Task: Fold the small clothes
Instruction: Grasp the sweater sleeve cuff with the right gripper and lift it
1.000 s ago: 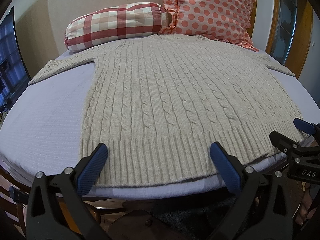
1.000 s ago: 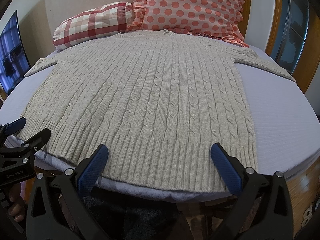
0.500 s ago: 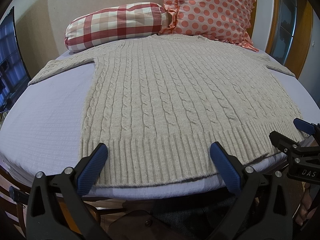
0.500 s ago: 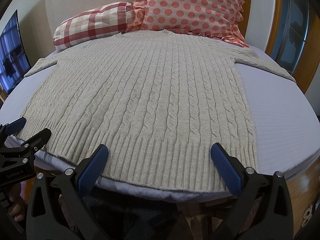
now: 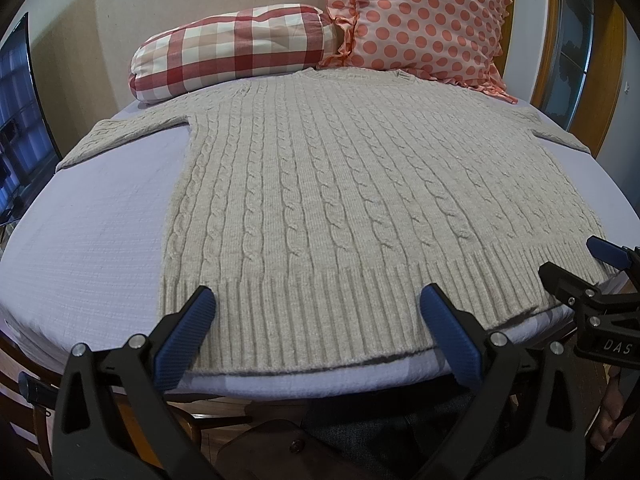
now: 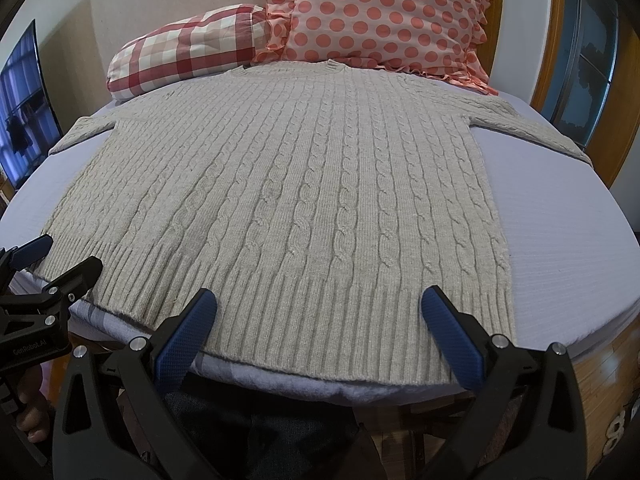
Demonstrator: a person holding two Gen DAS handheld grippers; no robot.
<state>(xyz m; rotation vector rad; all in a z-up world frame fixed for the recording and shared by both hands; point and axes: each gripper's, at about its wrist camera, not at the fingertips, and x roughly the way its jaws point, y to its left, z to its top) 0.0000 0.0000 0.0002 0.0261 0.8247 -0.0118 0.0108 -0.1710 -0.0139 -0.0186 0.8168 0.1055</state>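
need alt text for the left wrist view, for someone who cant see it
A beige cable-knit sweater lies flat, sleeves out, on a lavender bed. The open left gripper hovers at its hem, with the right gripper at the right edge. A plaid pillow and a polka-dot pillow sit behind.

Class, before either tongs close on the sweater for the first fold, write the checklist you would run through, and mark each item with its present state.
1. Sweater lies flat, front smooth: ok.
2. Both sleeves spread out to the sides, left sleeve and right sleeve: ok.
3. Left tongs open and holding nothing: ok.
4. Right tongs open and holding nothing: ok.
5. Hem lies within the near bed edge, not hanging off it: ok.
6. Plaid pillow and dotted pillow clear of the collar: not ok, the dotted one touches it.
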